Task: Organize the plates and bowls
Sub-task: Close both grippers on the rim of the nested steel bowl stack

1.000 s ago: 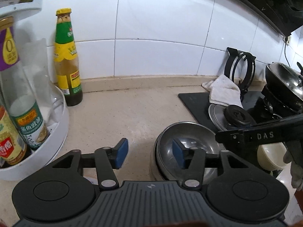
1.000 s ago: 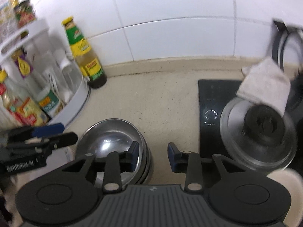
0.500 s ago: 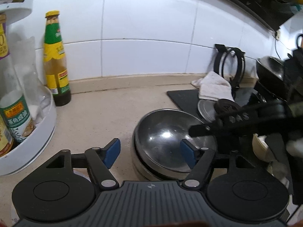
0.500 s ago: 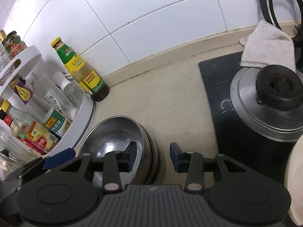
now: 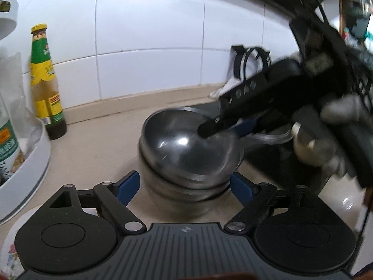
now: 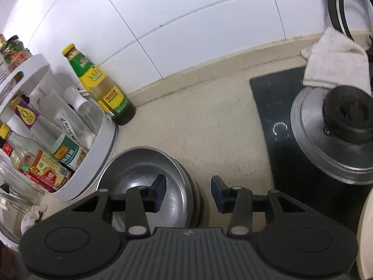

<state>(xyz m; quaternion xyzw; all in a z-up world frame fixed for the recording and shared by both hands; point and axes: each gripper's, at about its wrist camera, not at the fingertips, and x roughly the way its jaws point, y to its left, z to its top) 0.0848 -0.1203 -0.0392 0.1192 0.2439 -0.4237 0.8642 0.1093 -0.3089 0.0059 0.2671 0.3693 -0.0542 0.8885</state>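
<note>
A stack of nested steel bowls point(image 5: 186, 149) stands on the beige counter; it also shows in the right wrist view point(image 6: 149, 179). My left gripper point(image 5: 184, 186) is open, its blue pads on either side of the stack's near wall, not touching. My right gripper point(image 6: 188, 194) is open and straddles the top bowl's right rim, one pad inside the bowl and one outside. In the left wrist view the right gripper point(image 5: 223, 126) reaches in from the right over the top bowl, which looks tilted. A white bowl point(image 5: 305, 147) sits at the right.
A white turntable rack point(image 6: 77, 163) of sauce bottles stands left of the bowls. A green-labelled bottle point(image 6: 102, 88) stands at the tiled wall. A black cooktop point(image 6: 275, 121) carries a lidded steel pot point(image 6: 333, 135) and a white cloth point(image 6: 335, 63). A floral plate edge point(image 5: 10, 256) shows bottom left.
My left gripper has swung right and opened wider, centring on the bowl stack. My right gripper has come to the stack's right rim, and the top bowl now looks tilted.
</note>
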